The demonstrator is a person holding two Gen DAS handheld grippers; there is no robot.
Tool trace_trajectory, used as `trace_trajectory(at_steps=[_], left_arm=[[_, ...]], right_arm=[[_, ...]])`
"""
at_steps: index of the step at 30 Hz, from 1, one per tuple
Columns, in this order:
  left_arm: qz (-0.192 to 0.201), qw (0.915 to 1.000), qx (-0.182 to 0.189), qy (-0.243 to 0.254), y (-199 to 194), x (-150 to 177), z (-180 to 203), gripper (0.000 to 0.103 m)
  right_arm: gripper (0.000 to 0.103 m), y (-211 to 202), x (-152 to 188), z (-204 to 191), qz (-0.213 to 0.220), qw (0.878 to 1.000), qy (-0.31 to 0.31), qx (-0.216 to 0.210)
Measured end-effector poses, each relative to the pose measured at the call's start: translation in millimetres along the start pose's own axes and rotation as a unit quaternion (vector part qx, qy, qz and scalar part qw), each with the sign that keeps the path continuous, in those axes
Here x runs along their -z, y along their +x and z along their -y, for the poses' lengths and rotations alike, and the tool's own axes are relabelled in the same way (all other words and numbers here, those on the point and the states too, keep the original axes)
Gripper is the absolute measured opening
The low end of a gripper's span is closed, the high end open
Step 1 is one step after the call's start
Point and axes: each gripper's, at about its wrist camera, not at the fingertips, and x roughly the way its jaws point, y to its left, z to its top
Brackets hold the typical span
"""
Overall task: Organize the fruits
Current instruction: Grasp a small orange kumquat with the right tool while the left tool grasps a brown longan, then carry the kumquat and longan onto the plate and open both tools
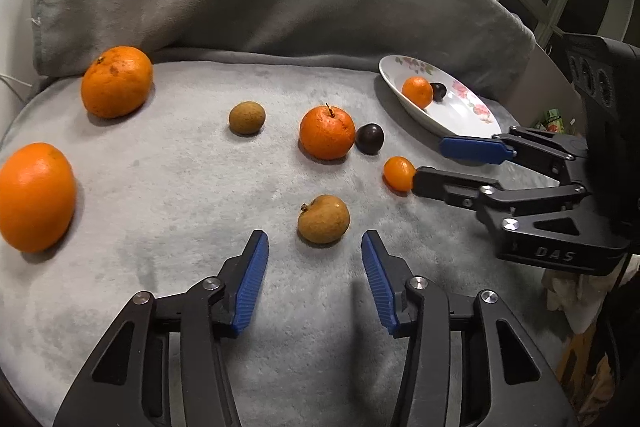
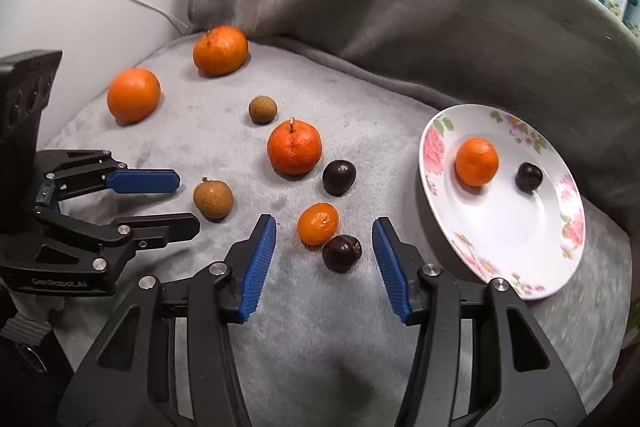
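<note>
On the grey plush cushion (image 2: 320,307), loose fruit lies scattered: a brown longan (image 1: 323,219) sits just ahead of the left gripper (image 1: 315,247), whose fingers (image 1: 252,279) stand apart with nothing pressed between them. A small kumquat (image 2: 318,223) and a dark plum (image 2: 342,253) lie between the spread fingers (image 2: 258,267) of the right gripper (image 2: 324,233), untouched by the pads. Further out rest a stemmed mandarin (image 2: 294,147), another plum (image 2: 339,177), a second longan (image 2: 262,109) and two larger oranges (image 2: 133,100). To the right, the floral plate (image 2: 480,227) holds a mandarin and a plum.
</note>
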Motion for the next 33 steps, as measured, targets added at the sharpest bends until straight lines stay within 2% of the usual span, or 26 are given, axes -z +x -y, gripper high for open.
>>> trace_trajectory(at_steps=[6, 11, 15, 17, 21, 33], left_arm=[[-0.006, 1.0000, 0.006, 0.003, 5, -5, 1, 0.042], [-0.015, 0.9999, 0.007, 0.004, 11, -6, 1, 0.040], [-0.018, 0.9998, 0.011, 0.001, 13, -8, 0, 0.037], [-0.020, 0.9997, 0.011, 0.000, 16, -9, 0, 0.034], [-0.020, 0.9997, 0.013, -0.001, 17, -11, 0, 0.028], [-0.003, 0.9997, 0.020, -0.011, 5, -14, -4, 0.028]], right_arm=[[0.046, 13, -7, -4, -0.017, 1.000, -0.021, 0.005], [0.035, 25, -13, -11, -0.032, 0.999, -0.038, 0.007], [0.033, 31, -14, -13, -0.042, 0.998, -0.043, 0.010], [0.027, 34, -14, -13, -0.044, 0.998, -0.043, 0.009], [0.026, 35, -15, -14, -0.041, 0.998, -0.040, 0.007], [0.026, 11, -14, -4, -0.001, 1.000, -0.003, -0.011]])
